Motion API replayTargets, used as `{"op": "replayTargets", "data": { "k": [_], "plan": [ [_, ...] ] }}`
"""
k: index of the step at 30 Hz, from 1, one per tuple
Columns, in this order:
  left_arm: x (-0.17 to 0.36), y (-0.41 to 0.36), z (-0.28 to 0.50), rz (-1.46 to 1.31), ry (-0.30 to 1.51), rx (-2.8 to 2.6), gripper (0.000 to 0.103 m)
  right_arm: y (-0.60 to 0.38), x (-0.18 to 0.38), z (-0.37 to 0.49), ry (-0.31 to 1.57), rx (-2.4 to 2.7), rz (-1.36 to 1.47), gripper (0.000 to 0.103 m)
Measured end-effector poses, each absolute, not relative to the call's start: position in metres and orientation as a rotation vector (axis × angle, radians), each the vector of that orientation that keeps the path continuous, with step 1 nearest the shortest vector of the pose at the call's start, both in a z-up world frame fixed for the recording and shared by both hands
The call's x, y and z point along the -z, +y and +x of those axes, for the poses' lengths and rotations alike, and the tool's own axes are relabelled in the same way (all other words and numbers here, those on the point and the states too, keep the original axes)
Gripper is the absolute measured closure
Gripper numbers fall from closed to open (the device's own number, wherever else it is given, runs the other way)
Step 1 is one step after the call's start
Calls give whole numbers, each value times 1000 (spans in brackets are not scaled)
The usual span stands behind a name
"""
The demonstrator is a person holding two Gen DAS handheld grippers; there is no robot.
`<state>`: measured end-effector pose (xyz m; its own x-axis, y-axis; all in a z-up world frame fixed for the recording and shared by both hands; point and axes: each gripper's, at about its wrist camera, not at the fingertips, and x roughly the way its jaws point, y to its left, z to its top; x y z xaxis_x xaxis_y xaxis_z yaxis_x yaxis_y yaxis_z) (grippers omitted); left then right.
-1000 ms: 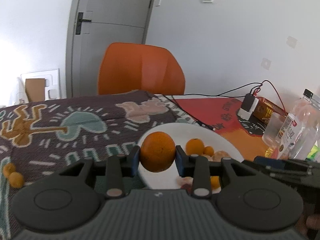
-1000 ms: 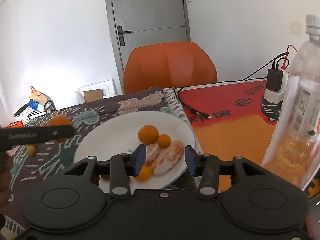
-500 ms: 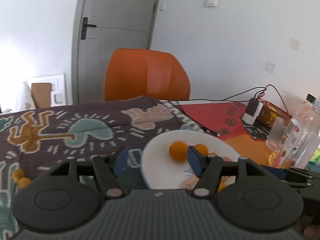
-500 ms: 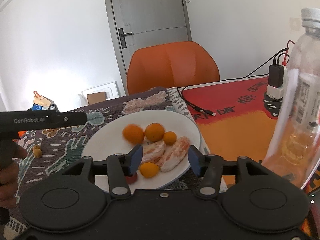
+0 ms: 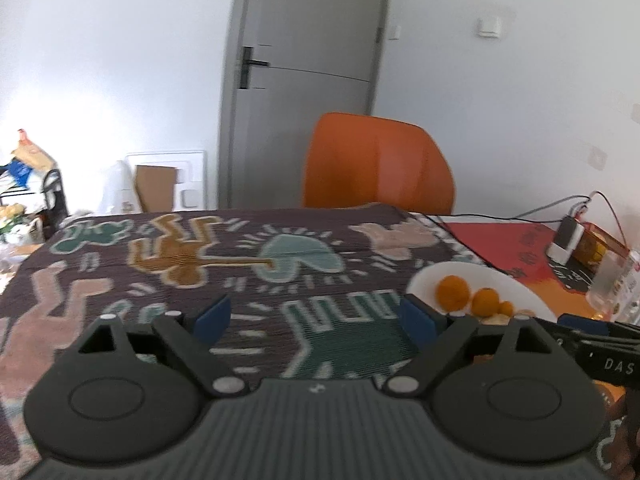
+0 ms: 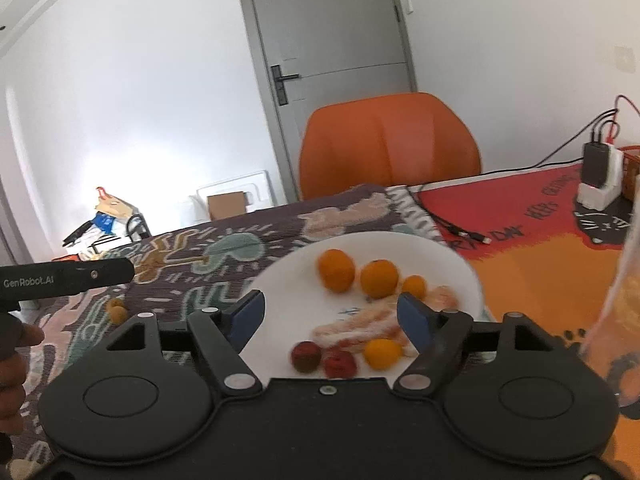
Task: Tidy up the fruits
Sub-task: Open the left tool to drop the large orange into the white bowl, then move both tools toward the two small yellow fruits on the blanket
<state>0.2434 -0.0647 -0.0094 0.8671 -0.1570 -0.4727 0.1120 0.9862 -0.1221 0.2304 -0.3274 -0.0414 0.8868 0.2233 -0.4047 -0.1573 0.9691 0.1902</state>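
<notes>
A white plate (image 6: 448,256) holds two oranges (image 6: 336,270), a small kumquat (image 6: 414,286), peeled citrus segments (image 6: 352,326), two dark red fruits (image 6: 306,356) and another small orange fruit (image 6: 382,354). My right gripper (image 6: 330,314) is open and empty above the plate's near side. My left gripper (image 5: 316,318) is open and empty over the patterned cloth, left of the plate (image 5: 516,286); an orange (image 5: 452,292) lies there. Two kumquats (image 6: 117,309) lie on the cloth left of the plate.
An orange chair (image 6: 390,144) stands behind the table. A clear plastic bottle (image 6: 628,304) stands close at the right. A charger with cables (image 6: 596,176) sits on the red-orange mat (image 6: 528,240). The patterned cloth (image 5: 240,264) covers the left half.
My left gripper let go of the orange onto the plate, opened wide and swung left away from the plate. My right gripper opened wider and shifted a little over the plate.
</notes>
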Motion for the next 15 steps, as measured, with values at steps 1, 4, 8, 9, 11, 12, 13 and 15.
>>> {"op": "replayTargets", "data": {
  "k": [1, 4, 8, 9, 11, 12, 13, 15],
  "plan": [
    [9, -59, 241, -95, 501, 127, 12, -323, 41, 231, 437, -207, 152, 26],
    [8, -42, 234, -104, 493, 94, 12, -311, 40, 231, 434, -232, 146, 24],
    [7, -20, 226, -119, 487, 57, 12, -293, 37, 232, 435, -274, 144, 24],
    [7, -16, 224, -122, 485, 50, 12, -289, 37, 232, 434, -283, 144, 24],
    [7, -7, 221, -129, 483, 34, 12, -280, 35, 232, 432, -303, 136, 24],
    [7, -3, 219, -134, 482, 29, 12, -276, 34, 232, 431, -310, 132, 24],
    [7, 1, 218, -138, 482, 23, 12, -271, 33, 232, 432, -321, 127, 24],
    [8, 9, 216, -142, 483, 10, 12, -264, 33, 233, 436, -336, 121, 24]
  ]
}}
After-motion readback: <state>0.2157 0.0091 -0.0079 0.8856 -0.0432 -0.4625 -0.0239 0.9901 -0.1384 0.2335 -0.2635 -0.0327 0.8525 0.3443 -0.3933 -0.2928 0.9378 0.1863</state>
